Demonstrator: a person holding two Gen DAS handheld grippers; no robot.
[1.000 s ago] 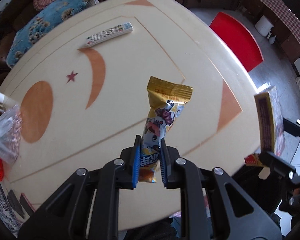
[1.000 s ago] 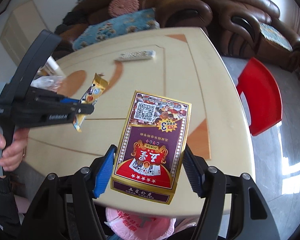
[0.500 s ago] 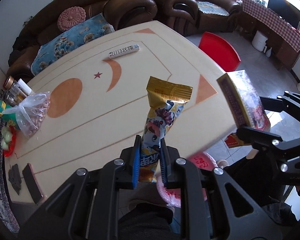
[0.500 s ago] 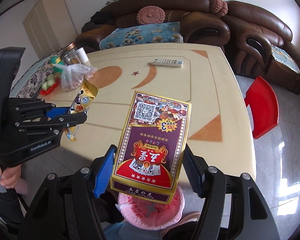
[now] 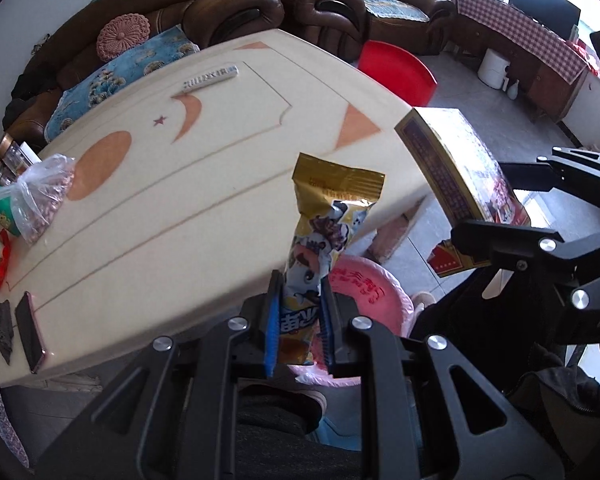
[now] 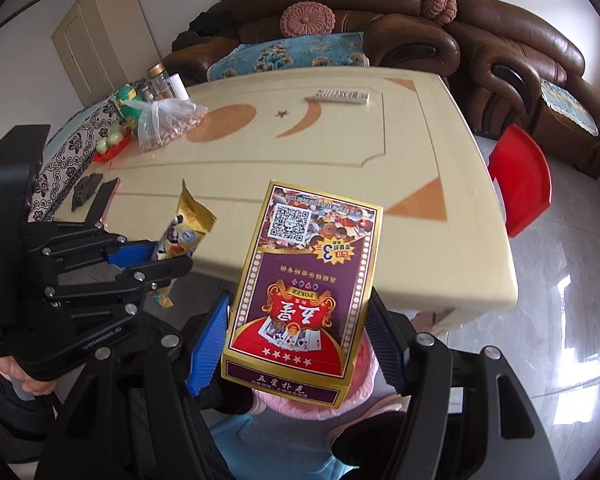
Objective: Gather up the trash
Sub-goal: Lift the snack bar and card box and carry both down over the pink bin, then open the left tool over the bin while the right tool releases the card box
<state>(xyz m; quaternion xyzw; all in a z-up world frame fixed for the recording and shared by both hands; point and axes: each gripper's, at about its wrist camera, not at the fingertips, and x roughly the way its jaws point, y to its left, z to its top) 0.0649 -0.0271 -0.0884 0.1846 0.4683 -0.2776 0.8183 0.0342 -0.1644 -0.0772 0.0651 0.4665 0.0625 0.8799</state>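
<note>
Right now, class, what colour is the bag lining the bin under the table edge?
Pink bin bag, clearest in the left wrist view.

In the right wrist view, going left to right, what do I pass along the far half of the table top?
Green toy → clear bag of nuts → orange oval inlay → small red star → white remote.

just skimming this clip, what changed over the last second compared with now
Both tongs pulled back off the table toward the pink-lined bin below its near edge: the left tongs carry the snack wrapper, the right tongs the card box, now over the bin. Nothing was released or newly grasped. The remote, nut bag and phone stayed put.
</note>
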